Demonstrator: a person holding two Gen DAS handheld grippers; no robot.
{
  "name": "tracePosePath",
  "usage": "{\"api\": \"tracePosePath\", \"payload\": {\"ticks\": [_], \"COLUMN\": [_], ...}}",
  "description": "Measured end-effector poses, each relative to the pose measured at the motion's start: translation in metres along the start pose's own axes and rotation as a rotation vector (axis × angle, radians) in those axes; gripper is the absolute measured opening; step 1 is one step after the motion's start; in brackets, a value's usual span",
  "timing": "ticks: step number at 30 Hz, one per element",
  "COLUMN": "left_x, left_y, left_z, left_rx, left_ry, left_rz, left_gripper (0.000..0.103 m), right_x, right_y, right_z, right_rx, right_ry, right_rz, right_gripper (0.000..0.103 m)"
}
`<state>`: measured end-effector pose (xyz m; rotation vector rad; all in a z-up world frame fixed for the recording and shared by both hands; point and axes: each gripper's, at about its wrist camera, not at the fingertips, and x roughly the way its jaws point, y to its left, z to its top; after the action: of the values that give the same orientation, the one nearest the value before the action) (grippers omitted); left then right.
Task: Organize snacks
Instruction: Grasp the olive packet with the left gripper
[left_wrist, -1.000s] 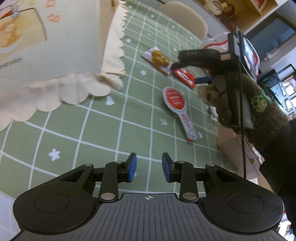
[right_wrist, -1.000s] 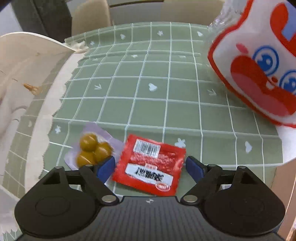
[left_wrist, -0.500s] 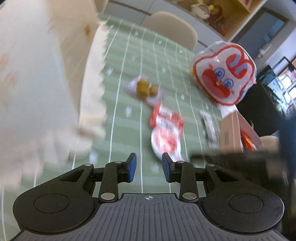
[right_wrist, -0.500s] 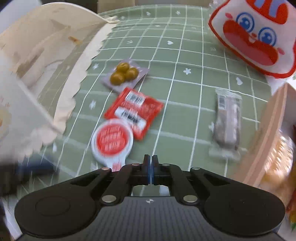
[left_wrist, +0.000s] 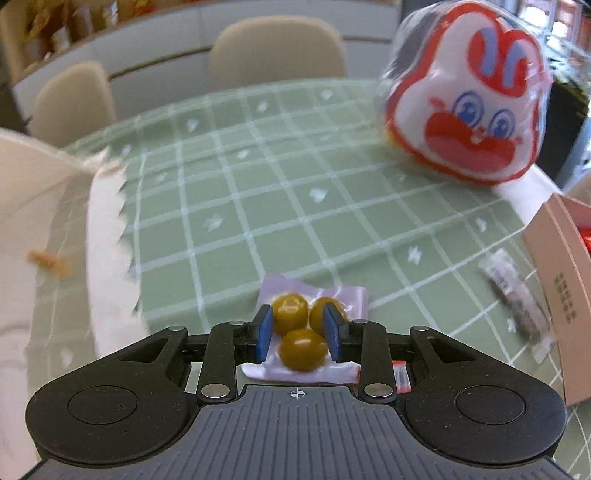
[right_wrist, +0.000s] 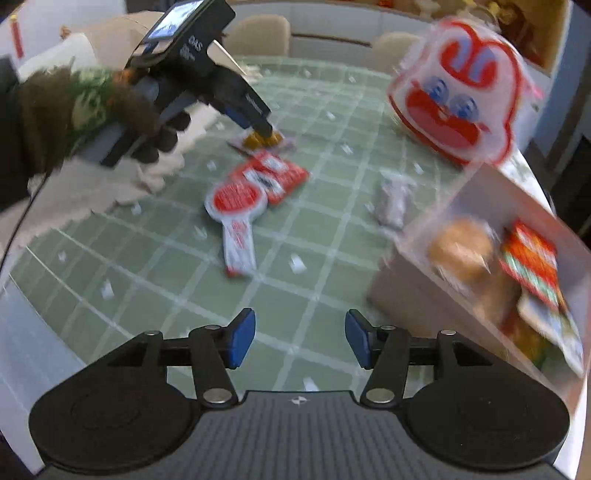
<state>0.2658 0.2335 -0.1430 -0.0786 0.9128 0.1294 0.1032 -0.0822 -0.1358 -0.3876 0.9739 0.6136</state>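
Left tool (left_wrist: 297, 334), jaws opening, straddles the olive packet (left_wrist: 308, 328); right tool (right_wrist: 300, 339) opening, empty.

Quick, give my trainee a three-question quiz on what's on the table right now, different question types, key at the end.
1. True or false: the left claw hangs over the clear packet of olives, and its pads do not press on it.
2. Multiple choice: the pink box at the table edge is (A) empty, (B) holding snacks, (C) closed with a lid.
3. Fill in: the round red-and-white lollipop partly overlaps the red ____.

Key: 1 true. 2 B. 3 packet.

Note: both claws are opening; nothing sits between the pads of the right claw.
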Motion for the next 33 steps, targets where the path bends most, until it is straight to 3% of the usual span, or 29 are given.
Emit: {"api": "tracePosePath", "payload": {"ticks": [9,11,15,20,24,26,27,33], "left_x": [0.008,0.011,0.012,0.017,0.015,0.011,0.009,-0.017], "left_y": [-0.018,-0.022,-0.036,-0.029,-0.026,-0.029,-0.029,-0.027], "left_z": [0.007,0.005,-0.006,-0.002,-0.003,-0.004,-0.006,-0.034], "left_rx": [0.156,0.183,0.273,0.155,0.066,0.073,0.067,0.063], "left_ry": [0.033,0.055,0.066,0.064,0.067,0.061,0.061,0.042], "left_rz": [-0.067,-0.094,-0.102,-0.106,-0.083,-0.070,-0.077,-0.055], "left_gripper": [0.037,0.050,0.055,0.055,0.050,0.036,0.034,0.033], "right_x": [0.000,0.001,-0.003,-0.005,-0.010,-0.013,-0.014,-0.021], "right_y": [-0.011,-0.013,-0.013,-0.013,-0.007,-0.002,0.000,0.006], "right_z": [-0.029,-0.032,-0.034,-0.036,-0.038,-0.040,-0.040,-0.029], "right_rx": [0.068,0.080,0.079,0.083,0.052,0.028,0.013,-0.042], "right_ry": [0.037,0.044,0.046,0.046,0.026,0.013,0.005,-0.043], "right_rz": [-0.018,-0.017,-0.024,-0.031,-0.049,-0.063,-0.072,-0.102], "right_gripper": [0.064,0.064,0.064,0.064,0.064,0.064,0.064,0.064]}}
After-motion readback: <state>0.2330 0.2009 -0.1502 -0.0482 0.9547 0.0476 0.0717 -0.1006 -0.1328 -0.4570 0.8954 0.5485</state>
